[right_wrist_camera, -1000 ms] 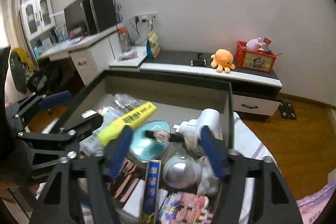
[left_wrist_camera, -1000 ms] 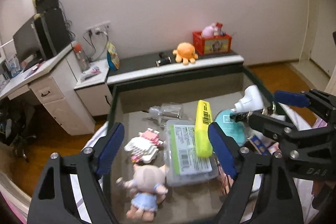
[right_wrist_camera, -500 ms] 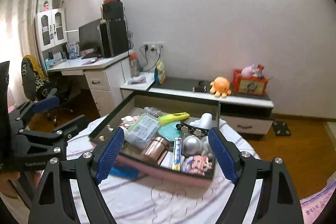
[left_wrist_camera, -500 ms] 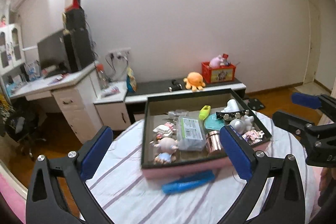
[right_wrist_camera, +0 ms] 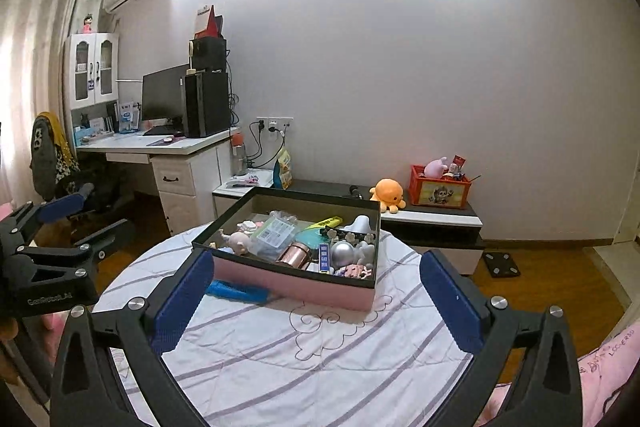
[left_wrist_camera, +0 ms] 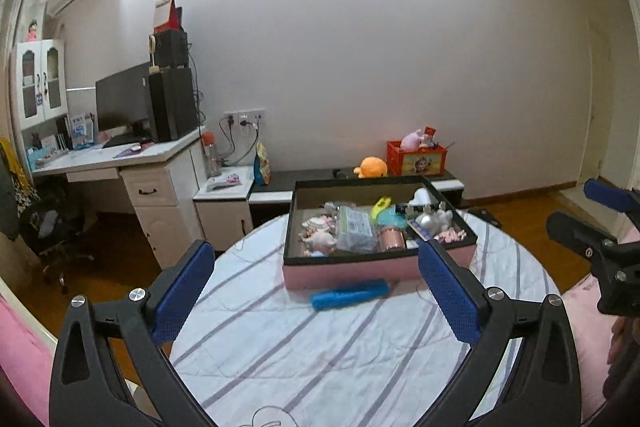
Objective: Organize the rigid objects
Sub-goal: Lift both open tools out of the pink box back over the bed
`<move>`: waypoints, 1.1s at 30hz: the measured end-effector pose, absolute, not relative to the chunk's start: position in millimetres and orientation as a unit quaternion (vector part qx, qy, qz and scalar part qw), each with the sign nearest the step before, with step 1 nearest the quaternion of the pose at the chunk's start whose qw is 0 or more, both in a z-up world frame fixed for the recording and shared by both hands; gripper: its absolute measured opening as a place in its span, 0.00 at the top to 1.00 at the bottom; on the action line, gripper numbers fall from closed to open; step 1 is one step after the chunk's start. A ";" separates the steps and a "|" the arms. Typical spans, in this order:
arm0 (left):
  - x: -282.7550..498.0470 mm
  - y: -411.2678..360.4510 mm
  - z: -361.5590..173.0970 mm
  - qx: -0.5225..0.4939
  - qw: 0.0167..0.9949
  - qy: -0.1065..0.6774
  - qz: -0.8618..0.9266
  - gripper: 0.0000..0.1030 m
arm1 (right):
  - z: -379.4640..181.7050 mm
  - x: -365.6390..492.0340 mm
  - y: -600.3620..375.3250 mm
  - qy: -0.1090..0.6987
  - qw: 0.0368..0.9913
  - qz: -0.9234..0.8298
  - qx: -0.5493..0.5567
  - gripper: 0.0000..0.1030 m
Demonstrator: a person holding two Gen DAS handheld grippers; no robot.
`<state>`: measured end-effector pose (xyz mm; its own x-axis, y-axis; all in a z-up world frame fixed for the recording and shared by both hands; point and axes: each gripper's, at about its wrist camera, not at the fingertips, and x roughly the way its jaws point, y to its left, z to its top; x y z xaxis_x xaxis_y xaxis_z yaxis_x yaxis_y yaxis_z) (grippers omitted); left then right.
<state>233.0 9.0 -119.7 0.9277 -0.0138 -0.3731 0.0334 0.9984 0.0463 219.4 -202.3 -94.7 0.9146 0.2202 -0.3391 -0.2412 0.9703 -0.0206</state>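
A pink box with a black rim (left_wrist_camera: 360, 269) (right_wrist_camera: 304, 285) stands on a round table with a striped white cloth (left_wrist_camera: 320, 347) (right_wrist_camera: 312, 347). It holds several small items: a copper cup (right_wrist_camera: 294, 254), a silver ball (right_wrist_camera: 343, 251), a clear plastic case (left_wrist_camera: 354, 227), a yellow marker (left_wrist_camera: 381, 203) and small figurines. A blue cylinder (left_wrist_camera: 350, 293) (right_wrist_camera: 236, 291) lies on the cloth against the box's near side. My left gripper (left_wrist_camera: 316, 291) and my right gripper (right_wrist_camera: 316, 295) are both open and empty, held well back above the table.
A white desk with a monitor and speakers (right_wrist_camera: 180, 143) stands at the left. A low cabinet (right_wrist_camera: 432, 219) along the wall carries an orange plush (right_wrist_camera: 387, 191) and a red box (right_wrist_camera: 440, 189). Wooden floor surrounds the table.
Both grippers have pulled back and up from close over the box, so the whole table and the room now show. Both stay open and empty.
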 end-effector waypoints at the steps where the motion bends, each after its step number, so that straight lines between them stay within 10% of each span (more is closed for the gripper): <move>1: 233.2 9.7 -121.3 0.029 0.981 0.193 -0.010 0.00 | -95.6 220.2 -202.4 0.172 0.978 0.116 -0.032 0.00; 33: 405.4 -38.8 -263.3 -0.018 0.901 0.433 -0.007 0.00 | -186.0 346.9 -250.8 0.295 0.947 0.124 -0.009 0.00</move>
<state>405.4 -38.8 -263.3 0.6253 -0.0284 -0.7799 -0.0033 0.9992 -0.0389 346.9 -250.8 -186.0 0.7952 0.2290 -0.5615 -0.2393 0.9693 0.0564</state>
